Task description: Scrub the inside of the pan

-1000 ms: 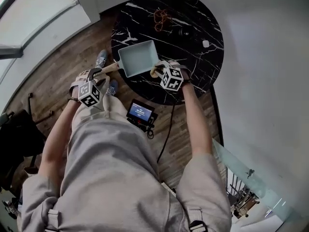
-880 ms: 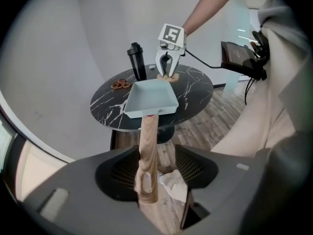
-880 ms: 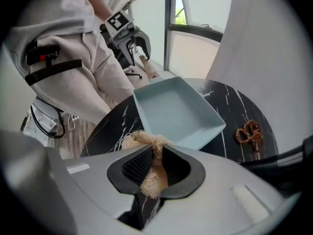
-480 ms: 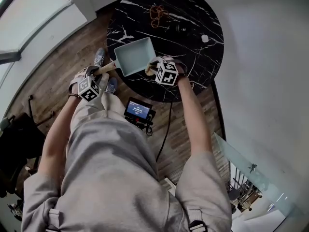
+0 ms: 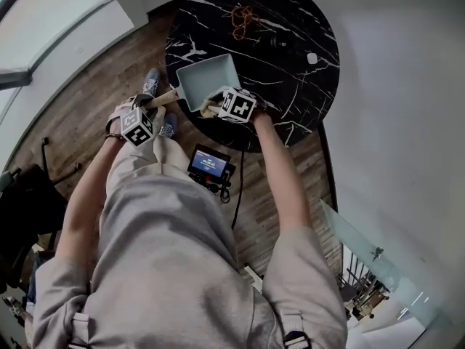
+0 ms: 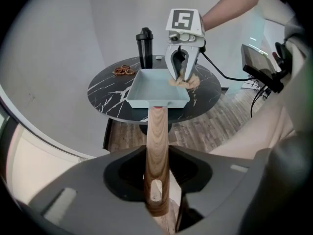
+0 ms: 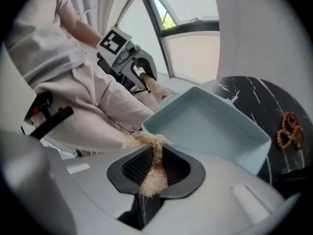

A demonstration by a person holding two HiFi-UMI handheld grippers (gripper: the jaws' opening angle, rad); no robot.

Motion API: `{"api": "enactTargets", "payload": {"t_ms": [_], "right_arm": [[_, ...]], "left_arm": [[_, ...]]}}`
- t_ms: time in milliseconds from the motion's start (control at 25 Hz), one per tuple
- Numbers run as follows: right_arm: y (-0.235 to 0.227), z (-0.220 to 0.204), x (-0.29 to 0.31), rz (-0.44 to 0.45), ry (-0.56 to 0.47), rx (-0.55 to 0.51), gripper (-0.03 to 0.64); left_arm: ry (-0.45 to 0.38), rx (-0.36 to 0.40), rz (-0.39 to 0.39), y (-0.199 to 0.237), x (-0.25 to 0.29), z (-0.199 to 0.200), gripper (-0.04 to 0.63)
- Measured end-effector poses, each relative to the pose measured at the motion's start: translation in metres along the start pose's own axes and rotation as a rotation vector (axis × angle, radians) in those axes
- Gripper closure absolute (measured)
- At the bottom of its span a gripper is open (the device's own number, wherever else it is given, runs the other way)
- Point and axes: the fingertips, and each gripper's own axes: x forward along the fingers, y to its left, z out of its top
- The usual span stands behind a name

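At the left, off the table's near-left edge, the left gripper [image 5: 147, 107] is found with its jaws just drawn in from a wide spread. They are now clamped on the wooden handle [image 6: 156, 141], so the pan [image 5: 207, 78] is judged to be steadied. The pan itself is kept on the near-left part of the round black marble table [image 5: 298, 42], with its handle projecting past the edge.

To the right, the right gripper [image 5: 216, 107] has been carried leftward from beside the pan's right near corner to its near rim. Its jaws are pinched tight on a pale fibrous scrubber [image 7: 149, 177], whose tuft is held just at the rim. Contact with the inside cannot be confirmed, and scrubbing is judged to be about to start.
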Motion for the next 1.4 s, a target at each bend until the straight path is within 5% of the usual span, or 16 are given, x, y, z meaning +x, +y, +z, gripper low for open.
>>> {"api": "enactTargets", "payload": {"t_ms": [240, 720, 1040, 1400], "right_arm": [[-0.008, 0.019, 0.021, 0.067, 0.007, 0.258, 0.543], [-0.030, -0.003, 0.030, -0.059, 0.333, 0.188, 0.549], [-0.060, -0.050, 0.000, -0.213, 0.276, 0.360, 0.549], [-0.071, -0.054, -0.013, -0.373, 0.040, 0.511, 0.551]], "left_arm": [[0.033, -0.013, -0.037, -0.005, 0.001, -0.001, 0.463], [0.073, -0.016, -0.090, -0.010, 0.005, -0.005, 0.463], [0.092, -0.004, -0.108, -0.011, 0.006, -0.006, 0.463], [0.171, 0.013, -0.136, -0.015, 0.021, -0.021, 0.515]]}}
